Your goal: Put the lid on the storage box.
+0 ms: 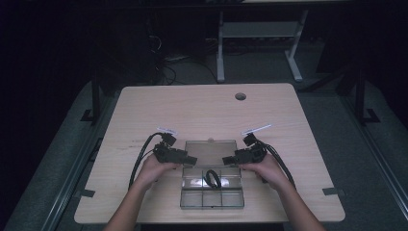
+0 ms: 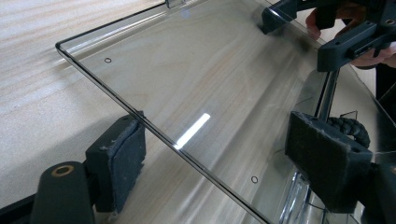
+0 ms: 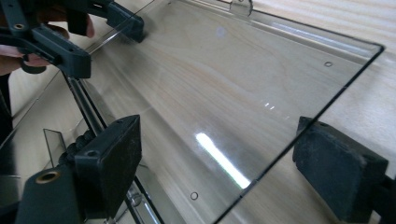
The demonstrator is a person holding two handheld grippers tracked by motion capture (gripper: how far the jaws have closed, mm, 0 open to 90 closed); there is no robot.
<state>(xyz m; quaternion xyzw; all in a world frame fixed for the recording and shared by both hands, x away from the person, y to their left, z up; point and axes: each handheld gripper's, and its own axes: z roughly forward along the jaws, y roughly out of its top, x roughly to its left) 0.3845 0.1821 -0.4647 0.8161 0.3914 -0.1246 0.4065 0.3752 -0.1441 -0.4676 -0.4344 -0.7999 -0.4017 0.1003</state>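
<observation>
The clear compartment box (image 1: 211,187) sits near-centre on the worktop (image 1: 144,110), its lid (image 1: 210,153) flat open on the far side. The left gripper (image 1: 189,160) and right gripper (image 1: 229,160) straddle the lid's side edges — jaws apart, apparently not pinching. A dark cord (image 1: 212,178) lies inside the box.

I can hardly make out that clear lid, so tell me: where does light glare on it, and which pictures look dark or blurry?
High view: dark room, lit table, faint sheen on the clear box. Left gripper view: a bright streak glares mid-lid, and the other gripper is soft. Right gripper view: a similar white streak low on the lid, near corner blurred.
</observation>
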